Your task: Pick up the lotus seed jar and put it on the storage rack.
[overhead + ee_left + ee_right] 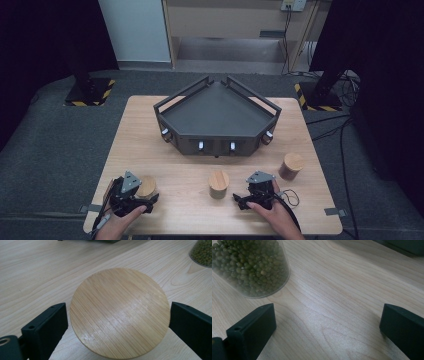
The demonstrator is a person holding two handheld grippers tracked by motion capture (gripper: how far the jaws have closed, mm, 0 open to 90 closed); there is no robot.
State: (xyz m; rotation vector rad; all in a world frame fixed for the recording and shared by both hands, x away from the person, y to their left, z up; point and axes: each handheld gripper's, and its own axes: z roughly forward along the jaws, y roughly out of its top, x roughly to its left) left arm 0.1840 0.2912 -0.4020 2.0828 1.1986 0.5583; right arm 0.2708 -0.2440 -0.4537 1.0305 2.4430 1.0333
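The left gripper [134,196] is positioned near the front left corner of the table [165,222], its jaws spread wide on either side of the left jar [120,312]. The bamboo lid is straddled but not yet clamped; a narrow gap is seen at each jaw, judged to be a pre-grasp alignment. The left jar stands upright, its long axis vertical and its lid facing up.

The right gripper [255,196] is held near the front edge, jaws wide and empty over bare wood. The middle jar [253,267], filled with green beans, stands just beside its left jaw. A third jar [291,166] stands near the right edge. The grey tray [218,117] occupies the back half, presumably as the destination.
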